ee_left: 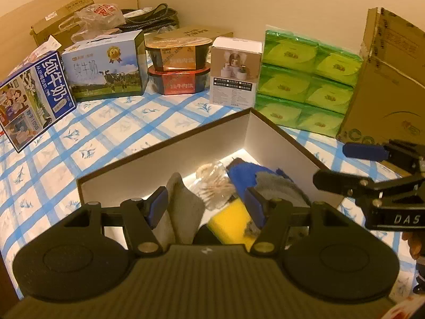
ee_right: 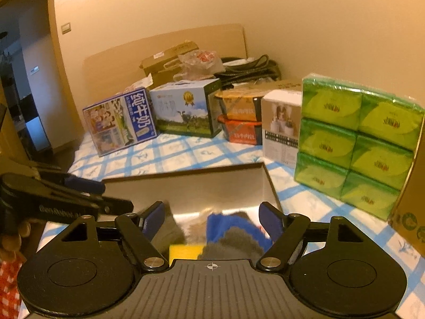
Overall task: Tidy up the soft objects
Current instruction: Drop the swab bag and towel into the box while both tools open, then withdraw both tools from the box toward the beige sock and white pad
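Observation:
An open box (ee_left: 164, 143) with white walls and a dark rim sits on a blue-checked cloth. In it lie a grey cloth (ee_left: 186, 207), a yellow sponge (ee_left: 228, 223), a blue cloth (ee_left: 243, 178) with a grey felt piece (ee_left: 281, 186) on it, and a clear bag of thin sticks (ee_left: 212, 183). My left gripper (ee_left: 207, 202) hangs open over the box, its left finger beside the grey cloth. My right gripper (ee_right: 212, 212) is open above the blue cloth (ee_right: 228, 223) and the sponge (ee_right: 186, 251), holding nothing. It shows at the right edge of the left wrist view too.
Along the wall stand two milk cartons (ee_left: 37, 98) (ee_left: 106, 69), two stacked noodle bowls (ee_left: 178, 66), a white product box (ee_left: 235, 71) and a green tissue pack (ee_left: 308, 85). A big cardboard box (ee_left: 385, 79) stands at the right. A hand (ee_right: 10, 239) holds the left gripper.

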{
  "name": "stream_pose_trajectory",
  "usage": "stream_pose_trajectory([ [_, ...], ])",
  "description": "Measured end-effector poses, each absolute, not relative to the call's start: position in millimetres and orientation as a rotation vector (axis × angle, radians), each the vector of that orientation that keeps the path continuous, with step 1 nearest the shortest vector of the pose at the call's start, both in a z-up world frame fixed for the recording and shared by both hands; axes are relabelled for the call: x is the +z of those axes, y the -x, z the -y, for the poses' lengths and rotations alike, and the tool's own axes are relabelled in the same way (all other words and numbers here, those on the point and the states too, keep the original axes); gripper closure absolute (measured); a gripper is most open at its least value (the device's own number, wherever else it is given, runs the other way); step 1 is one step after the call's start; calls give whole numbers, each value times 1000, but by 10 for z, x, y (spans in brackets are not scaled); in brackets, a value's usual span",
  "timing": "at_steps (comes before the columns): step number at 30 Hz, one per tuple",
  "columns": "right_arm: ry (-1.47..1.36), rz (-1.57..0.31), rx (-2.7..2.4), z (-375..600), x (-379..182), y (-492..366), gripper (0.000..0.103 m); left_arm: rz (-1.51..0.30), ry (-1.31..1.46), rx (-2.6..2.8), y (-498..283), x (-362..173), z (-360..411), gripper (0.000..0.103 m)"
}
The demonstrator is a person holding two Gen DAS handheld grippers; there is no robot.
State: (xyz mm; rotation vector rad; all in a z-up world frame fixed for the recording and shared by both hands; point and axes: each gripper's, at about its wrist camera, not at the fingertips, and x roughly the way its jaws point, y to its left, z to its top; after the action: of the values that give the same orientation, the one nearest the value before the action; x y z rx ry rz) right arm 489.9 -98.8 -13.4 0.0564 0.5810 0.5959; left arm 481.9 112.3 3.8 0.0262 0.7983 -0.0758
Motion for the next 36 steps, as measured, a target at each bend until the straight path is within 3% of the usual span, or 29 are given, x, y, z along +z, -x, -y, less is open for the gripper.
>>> stream_pose_trajectory([
  [21, -145, -559, 617, 1522, 195, -3748, 20, -696, 70, -97, -3430, 557, -1184, 41],
  [36, -167, -565, 592, 1811, 287, -2686, 19, -664, 101, -79, -2451, 620, -1145, 38],
])
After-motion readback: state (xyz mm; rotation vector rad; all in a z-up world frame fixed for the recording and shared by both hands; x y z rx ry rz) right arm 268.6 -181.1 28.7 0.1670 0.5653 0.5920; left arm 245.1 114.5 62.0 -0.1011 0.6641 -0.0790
